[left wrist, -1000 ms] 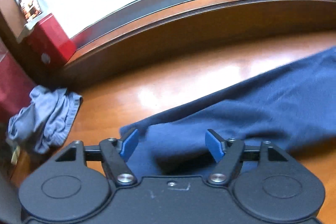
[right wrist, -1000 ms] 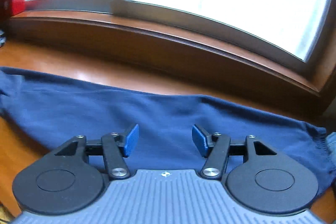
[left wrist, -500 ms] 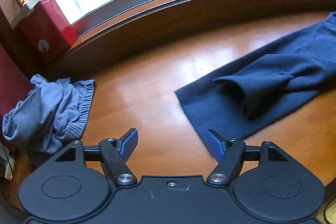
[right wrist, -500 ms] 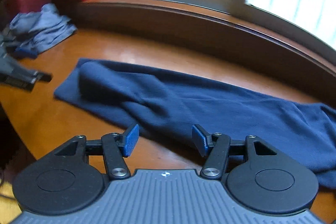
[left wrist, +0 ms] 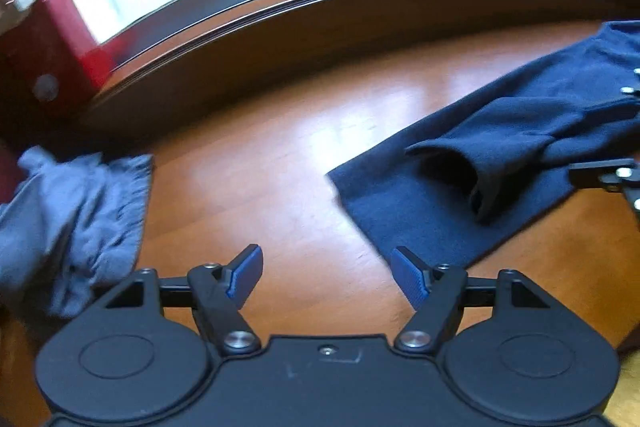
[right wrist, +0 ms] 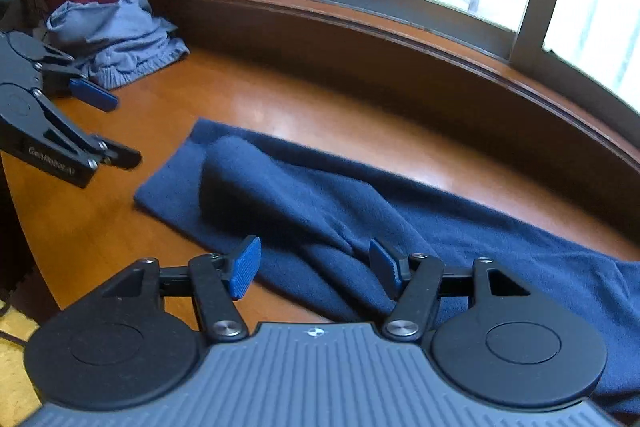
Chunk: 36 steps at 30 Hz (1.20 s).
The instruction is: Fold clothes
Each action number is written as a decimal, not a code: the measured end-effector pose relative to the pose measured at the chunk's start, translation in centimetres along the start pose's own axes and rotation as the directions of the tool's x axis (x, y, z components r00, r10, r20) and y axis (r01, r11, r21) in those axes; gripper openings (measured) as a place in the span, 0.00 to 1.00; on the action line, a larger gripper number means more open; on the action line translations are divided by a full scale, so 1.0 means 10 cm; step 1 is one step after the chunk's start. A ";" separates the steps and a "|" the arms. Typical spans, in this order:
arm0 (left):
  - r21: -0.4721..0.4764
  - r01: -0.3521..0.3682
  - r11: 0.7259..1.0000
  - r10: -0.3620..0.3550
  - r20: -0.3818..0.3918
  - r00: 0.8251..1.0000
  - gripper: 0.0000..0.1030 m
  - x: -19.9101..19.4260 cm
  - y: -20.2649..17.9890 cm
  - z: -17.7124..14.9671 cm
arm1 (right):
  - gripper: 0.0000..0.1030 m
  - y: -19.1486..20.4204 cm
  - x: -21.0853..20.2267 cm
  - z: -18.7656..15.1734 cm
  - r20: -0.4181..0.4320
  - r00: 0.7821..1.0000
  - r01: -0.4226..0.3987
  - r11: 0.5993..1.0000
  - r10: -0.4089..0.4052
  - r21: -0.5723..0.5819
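Wood bench [left wrist: 280, 155] by the window: navy garment [right wrist: 360, 211] runs lengthwise across the right gripper [right wrist: 314, 265], whose empty jaws just spread wider, left gripper [left wrist: 326, 277] spread off its end.

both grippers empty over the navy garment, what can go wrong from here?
1. The sleeve lies bunched on the navy garment; a pinch there may take several layers and fold crooked.
2. The left gripper hangs open over bare table, off the cloth edge; closing here would likely grab nothing.
3. The right gripper, its fingers just opened wider, nothing gripped, sits at the garment's near edge by the table rim; a tug could pull cloth off.
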<state>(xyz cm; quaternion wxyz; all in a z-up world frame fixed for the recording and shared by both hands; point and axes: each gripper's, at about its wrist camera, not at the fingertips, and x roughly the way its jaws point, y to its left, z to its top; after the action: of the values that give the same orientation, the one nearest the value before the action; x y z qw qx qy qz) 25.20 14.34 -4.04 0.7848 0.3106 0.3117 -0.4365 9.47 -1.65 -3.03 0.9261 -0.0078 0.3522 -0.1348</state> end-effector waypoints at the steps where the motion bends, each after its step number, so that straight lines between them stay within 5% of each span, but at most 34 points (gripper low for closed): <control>1: 0.020 0.038 0.999 -0.038 0.010 0.999 0.67 0.00 0.02 0.02 | 0.62 0.04 0.00 0.04 -0.004 1.000 0.018 1.000 -0.018 0.023; 6: 0.131 0.212 0.968 -0.221 0.061 0.973 0.67 -0.03 0.02 0.14 | 0.62 0.35 -0.02 0.16 0.024 1.000 -0.002 1.000 0.002 0.001; 11: 0.106 0.408 0.907 -0.412 0.028 0.911 0.66 0.10 0.03 0.30 | 0.60 0.53 0.16 0.16 0.013 0.997 0.079 0.994 -0.078 -0.069; 19: 0.009 0.520 0.854 -0.518 -0.073 0.852 0.54 0.47 -0.10 0.50 | 0.60 0.22 -0.11 -0.11 -0.042 0.978 0.205 0.976 -0.203 0.067; 24: -0.098 0.556 0.826 -0.563 -0.091 0.821 0.53 0.47 -0.03 0.52 | 0.61 -0.44 -0.34 -0.08 -0.031 0.976 0.217 0.976 -0.216 0.033; 27: -0.156 0.542 0.826 -0.558 -0.085 0.826 0.53 0.49 -0.04 0.55 | 0.62 -1.13 -0.23 -0.01 -0.094 0.979 0.191 0.973 -0.179 0.131; 31: -0.187 0.471 0.862 -0.492 -0.090 0.866 0.53 0.55 -0.16 0.63 | 0.62 -1.82 0.12 -0.04 -0.168 0.977 0.183 0.914 -0.129 0.362; 36: -0.231 0.443 0.866 -0.470 -0.074 0.880 0.55 0.54 -0.26 0.66 | 0.63 -1.89 0.45 -0.18 -0.185 0.971 0.202 0.931 -0.151 0.304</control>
<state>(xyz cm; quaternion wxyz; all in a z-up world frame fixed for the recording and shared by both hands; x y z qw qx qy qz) 26.63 5.63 -4.65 0.6655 0.1720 0.4694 -0.5543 6.86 -20.84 -5.26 0.8682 0.1219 0.3959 -0.2733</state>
